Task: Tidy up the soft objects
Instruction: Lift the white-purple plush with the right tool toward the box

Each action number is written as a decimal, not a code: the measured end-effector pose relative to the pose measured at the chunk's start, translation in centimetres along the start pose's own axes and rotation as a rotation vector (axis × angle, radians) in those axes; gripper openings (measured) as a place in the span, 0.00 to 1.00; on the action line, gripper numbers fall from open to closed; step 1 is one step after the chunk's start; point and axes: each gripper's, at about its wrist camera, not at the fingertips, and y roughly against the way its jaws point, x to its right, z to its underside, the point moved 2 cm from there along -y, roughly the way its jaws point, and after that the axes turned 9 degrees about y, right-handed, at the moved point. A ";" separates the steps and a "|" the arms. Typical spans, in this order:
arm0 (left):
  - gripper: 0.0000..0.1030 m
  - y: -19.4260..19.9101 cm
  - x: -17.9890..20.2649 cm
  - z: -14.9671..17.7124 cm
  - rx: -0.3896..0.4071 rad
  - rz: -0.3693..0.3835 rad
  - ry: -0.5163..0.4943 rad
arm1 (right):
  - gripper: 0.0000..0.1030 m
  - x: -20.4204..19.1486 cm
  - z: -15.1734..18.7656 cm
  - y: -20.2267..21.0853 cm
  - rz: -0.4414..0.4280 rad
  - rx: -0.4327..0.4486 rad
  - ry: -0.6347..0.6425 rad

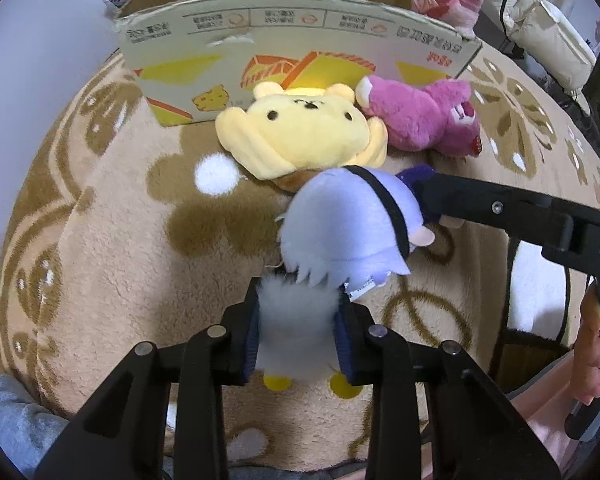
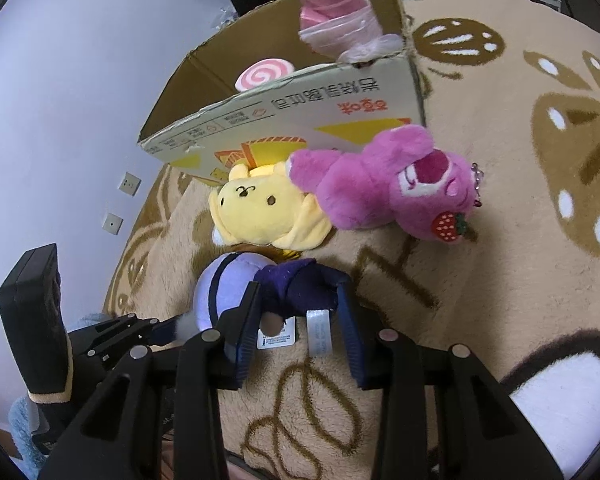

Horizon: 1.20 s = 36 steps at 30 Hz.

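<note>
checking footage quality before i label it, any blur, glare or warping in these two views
Left wrist view: strong fisheye bend with dark corners, a warm glare patch on the cardboard box, white plush soft and blurred between the tongs. Right wrist view: same warping, even light, pink bear sharp, no glare.

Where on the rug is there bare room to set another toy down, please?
The rug is bare left of the yellow bear, and right of the pink bear. It is crowded at the cardboard box, where both bears and the lavender doll cluster.
</note>
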 end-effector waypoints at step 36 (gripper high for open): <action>0.00 1.7 -1.4 -0.8 0.094 0.008 0.067 | 0.12 -0.3 -1.2 3.2 0.054 0.125 0.013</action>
